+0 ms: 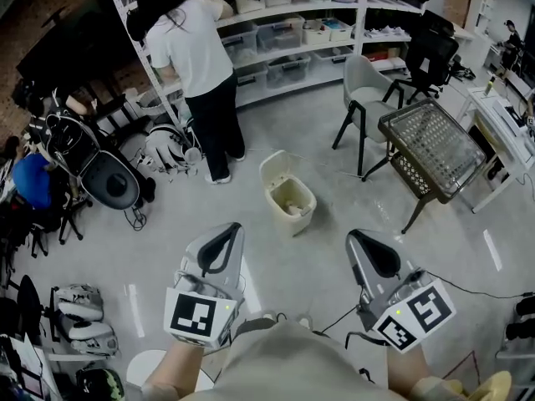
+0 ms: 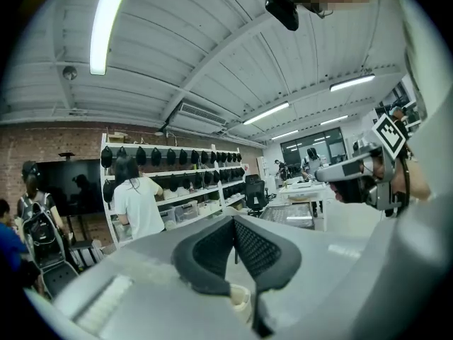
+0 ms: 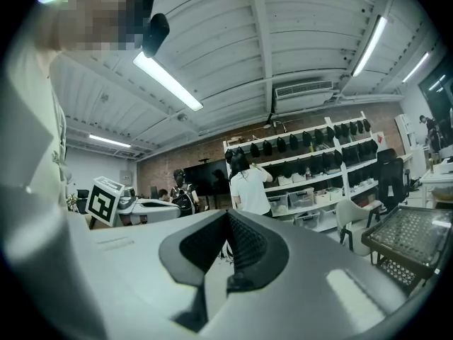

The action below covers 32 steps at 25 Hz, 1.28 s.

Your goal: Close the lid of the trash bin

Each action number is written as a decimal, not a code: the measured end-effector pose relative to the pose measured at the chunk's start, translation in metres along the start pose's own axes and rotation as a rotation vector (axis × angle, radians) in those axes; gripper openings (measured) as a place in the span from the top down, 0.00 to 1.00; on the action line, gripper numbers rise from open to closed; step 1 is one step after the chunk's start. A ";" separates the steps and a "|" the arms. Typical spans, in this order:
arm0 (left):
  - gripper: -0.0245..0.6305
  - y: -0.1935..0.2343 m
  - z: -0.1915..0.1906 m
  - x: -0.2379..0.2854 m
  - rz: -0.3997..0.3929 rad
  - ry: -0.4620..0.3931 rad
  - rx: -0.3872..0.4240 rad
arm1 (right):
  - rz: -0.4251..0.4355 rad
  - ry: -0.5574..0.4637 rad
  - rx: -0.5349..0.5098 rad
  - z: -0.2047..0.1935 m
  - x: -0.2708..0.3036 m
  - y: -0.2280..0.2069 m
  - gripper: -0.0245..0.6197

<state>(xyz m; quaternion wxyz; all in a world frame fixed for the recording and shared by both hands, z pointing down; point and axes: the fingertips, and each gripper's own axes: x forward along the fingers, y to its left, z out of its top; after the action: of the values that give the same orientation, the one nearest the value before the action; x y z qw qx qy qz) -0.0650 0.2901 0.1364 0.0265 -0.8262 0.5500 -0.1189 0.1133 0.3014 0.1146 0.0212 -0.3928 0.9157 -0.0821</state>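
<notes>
A cream trash bin [image 1: 292,202] stands on the grey floor in the head view, a short way ahead of me. Its lid [image 1: 275,166] is tipped up at the back left, and the inside shows. My left gripper [image 1: 219,242] is held low near my body, short of the bin and to its left, jaws shut on nothing. My right gripper [image 1: 373,251] is level with it on the right, also shut and empty. In the left gripper view the pads of the left gripper [image 2: 234,246] meet, and a cream bit of the bin [image 2: 238,299] shows below them. The right gripper [image 3: 228,250] points at the shelves.
A person in a white shirt [image 1: 197,50] stands at the shelves [image 1: 309,36] behind the bin. A grey chair [image 1: 366,98] and a wire-mesh table [image 1: 430,146] are at the right. Bags and a black seat [image 1: 109,180] crowd the left. A cable [image 1: 468,289] runs over the floor.
</notes>
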 end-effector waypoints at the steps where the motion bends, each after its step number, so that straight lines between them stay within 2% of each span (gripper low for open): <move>1: 0.96 -0.003 -0.002 0.000 0.007 0.007 0.006 | 0.006 -0.003 0.002 0.000 -0.002 -0.001 0.96; 6: 0.96 -0.021 -0.003 0.008 -0.005 -0.005 -0.028 | 0.024 -0.013 -0.008 -0.001 -0.004 -0.008 0.96; 8: 0.96 -0.022 -0.001 0.014 -0.005 -0.011 -0.019 | 0.026 -0.012 -0.007 -0.004 -0.001 -0.014 0.96; 12: 0.96 -0.006 -0.004 0.031 0.023 -0.010 -0.032 | 0.007 0.020 -0.006 -0.015 0.016 -0.026 0.96; 17: 0.96 0.015 -0.011 0.067 0.016 -0.010 -0.034 | -0.001 0.042 -0.006 -0.024 0.048 -0.048 0.96; 25: 0.96 0.081 -0.017 0.143 -0.013 0.008 -0.042 | -0.046 0.093 0.013 -0.029 0.129 -0.091 0.96; 29: 0.96 0.123 -0.022 0.186 -0.040 0.029 -0.056 | -0.067 0.118 0.017 -0.025 0.184 -0.109 0.96; 32: 0.96 0.156 -0.028 0.222 -0.072 0.042 -0.037 | -0.081 0.139 0.016 -0.024 0.229 -0.124 0.96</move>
<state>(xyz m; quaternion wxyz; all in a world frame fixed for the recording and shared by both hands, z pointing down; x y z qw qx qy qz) -0.1307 0.0280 0.1736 -0.0047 -0.8432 0.5223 -0.1269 0.0410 0.0549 0.1652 -0.0427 -0.4229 0.8976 -0.1170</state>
